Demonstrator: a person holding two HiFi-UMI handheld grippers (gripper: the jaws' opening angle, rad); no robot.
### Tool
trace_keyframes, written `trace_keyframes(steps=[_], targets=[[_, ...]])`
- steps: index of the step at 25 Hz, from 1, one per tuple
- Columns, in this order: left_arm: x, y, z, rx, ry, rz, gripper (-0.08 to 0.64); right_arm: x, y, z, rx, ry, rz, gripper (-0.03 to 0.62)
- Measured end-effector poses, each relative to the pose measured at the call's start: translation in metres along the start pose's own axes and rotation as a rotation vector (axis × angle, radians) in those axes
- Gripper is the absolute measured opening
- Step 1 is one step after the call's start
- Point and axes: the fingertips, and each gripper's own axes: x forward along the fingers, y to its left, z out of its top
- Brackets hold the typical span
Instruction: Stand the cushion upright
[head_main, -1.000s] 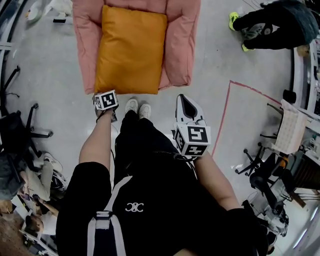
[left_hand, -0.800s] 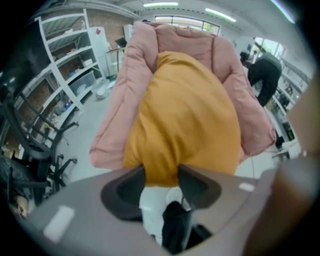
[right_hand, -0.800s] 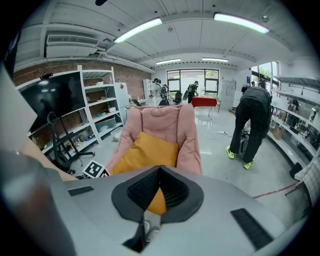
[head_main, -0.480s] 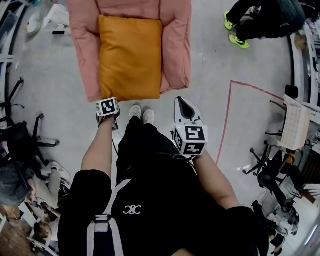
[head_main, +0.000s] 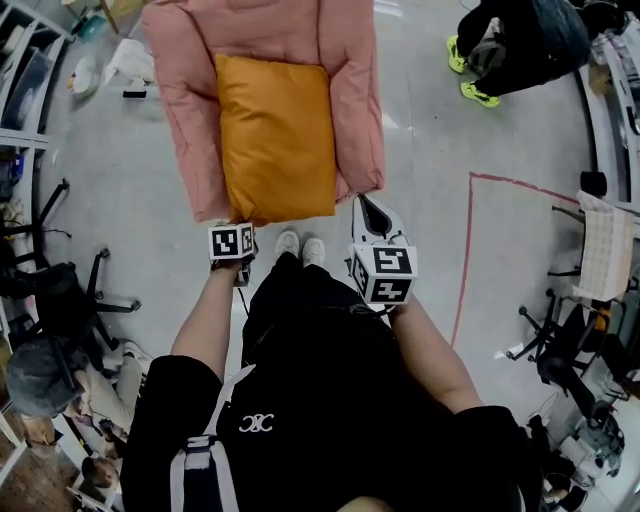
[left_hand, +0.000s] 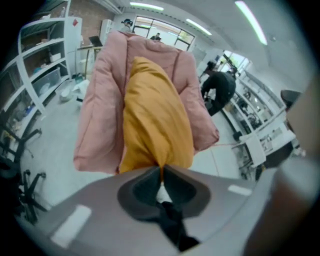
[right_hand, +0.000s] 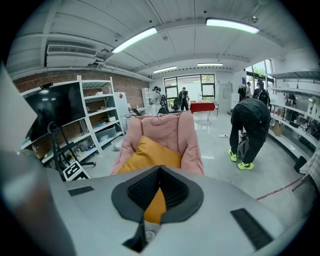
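Note:
An orange cushion (head_main: 275, 135) lies flat on the seat of a pink armchair (head_main: 195, 130). My left gripper (head_main: 233, 222) is at the cushion's near left corner. In the left gripper view its jaws (left_hand: 161, 168) are closing tight on that corner, and the cushion (left_hand: 156, 125) rises away from them, slightly lifted at this end. My right gripper (head_main: 363, 200) hangs in front of the armchair's right arm, apart from the cushion. It is shut with nothing in it (right_hand: 159, 168); the cushion (right_hand: 150, 155) only shows beyond it.
A person in dark clothes with neon-yellow shoes (head_main: 510, 45) bends over at the far right. Office chairs (head_main: 60, 290) stand to the left and shelves (right_hand: 95, 120) line the left wall. Red floor tape (head_main: 468, 250) runs at the right. My white shoes (head_main: 300, 246) stand just before the armchair.
The left gripper has shut on the cushion's near corner and moved up and toward me with it. The right gripper has stayed put.

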Motion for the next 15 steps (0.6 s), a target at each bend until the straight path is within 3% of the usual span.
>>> trace_keyframes(steps=[15], targets=[[-0.099,-0.094,0.064,0.065,-0.197,-0.283,0.012,-0.001,-0.007,0.020,0.062,-0.074,0.005,-0.002]])
